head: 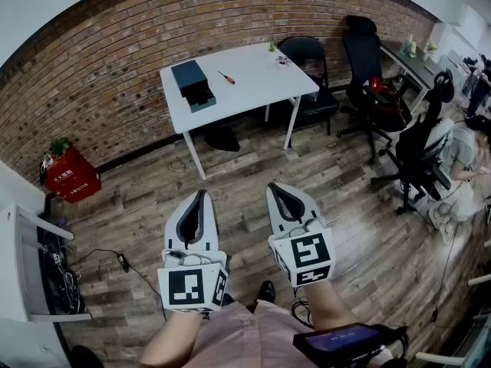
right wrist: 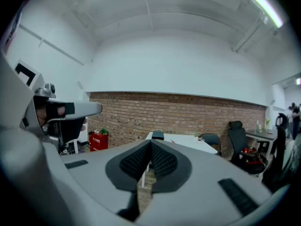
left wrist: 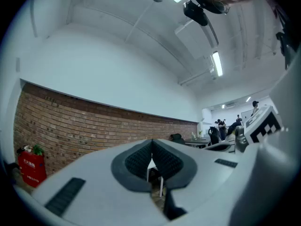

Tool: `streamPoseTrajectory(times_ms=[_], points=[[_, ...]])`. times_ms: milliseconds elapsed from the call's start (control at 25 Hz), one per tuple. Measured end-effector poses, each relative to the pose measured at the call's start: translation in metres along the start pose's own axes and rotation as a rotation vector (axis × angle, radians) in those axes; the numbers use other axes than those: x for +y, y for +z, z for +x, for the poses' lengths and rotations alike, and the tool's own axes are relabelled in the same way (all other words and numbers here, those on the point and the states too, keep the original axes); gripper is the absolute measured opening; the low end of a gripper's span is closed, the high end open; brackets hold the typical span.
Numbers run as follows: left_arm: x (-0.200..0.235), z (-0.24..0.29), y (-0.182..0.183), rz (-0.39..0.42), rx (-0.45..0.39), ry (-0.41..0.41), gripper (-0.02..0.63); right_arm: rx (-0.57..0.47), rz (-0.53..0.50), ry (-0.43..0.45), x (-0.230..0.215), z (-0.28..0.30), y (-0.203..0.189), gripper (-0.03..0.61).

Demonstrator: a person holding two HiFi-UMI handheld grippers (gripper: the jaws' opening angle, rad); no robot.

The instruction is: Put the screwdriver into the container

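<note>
Screwdriver lies untouched beside the container on the table, well ahead of the left gripper and right gripper, both pressed together and empty, so the whole task remains.

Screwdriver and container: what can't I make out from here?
Head view: the screwdriver on the far table is too small to show its tip.
Head view: the container is too small to show its inside.
Left gripper view: the shut left claw covers the table; only a leg shows.
Right gripper view: the screwdriver is a speck beside the shut right claw.
</note>
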State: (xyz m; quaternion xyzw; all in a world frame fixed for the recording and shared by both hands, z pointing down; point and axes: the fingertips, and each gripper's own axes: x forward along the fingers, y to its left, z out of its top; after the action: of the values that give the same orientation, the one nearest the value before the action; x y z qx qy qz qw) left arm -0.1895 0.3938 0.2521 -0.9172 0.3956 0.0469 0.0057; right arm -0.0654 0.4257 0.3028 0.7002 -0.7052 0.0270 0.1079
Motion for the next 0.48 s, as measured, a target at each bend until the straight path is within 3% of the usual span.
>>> streamPoseTrajectory(times_ms=[320, 360, 400, 480], points=[[-0.008, -0.001, -0.003, 0.002, 0.015, 0.004, 0.012, -0.057, 0.023, -0.042, -0.012, -0.009, 0.005, 0.006], [-0.01, -0.001, -0.004, 0.002, 0.018, 0.009, 0.012, -0.053, 0.024, -0.035, -0.014, -0.01, 0.004, 0.115], [-0.012, 0.0, -0.005, 0.002, 0.021, 0.015, 0.012, -0.047, 0.023, -0.028, -0.017, -0.011, 0.003, 0.163], [-0.019, 0.001, -0.007, 0.004, 0.025, 0.028, 0.012, -0.038, 0.02, -0.023, -0.025, -0.014, -0.002, 0.163]])
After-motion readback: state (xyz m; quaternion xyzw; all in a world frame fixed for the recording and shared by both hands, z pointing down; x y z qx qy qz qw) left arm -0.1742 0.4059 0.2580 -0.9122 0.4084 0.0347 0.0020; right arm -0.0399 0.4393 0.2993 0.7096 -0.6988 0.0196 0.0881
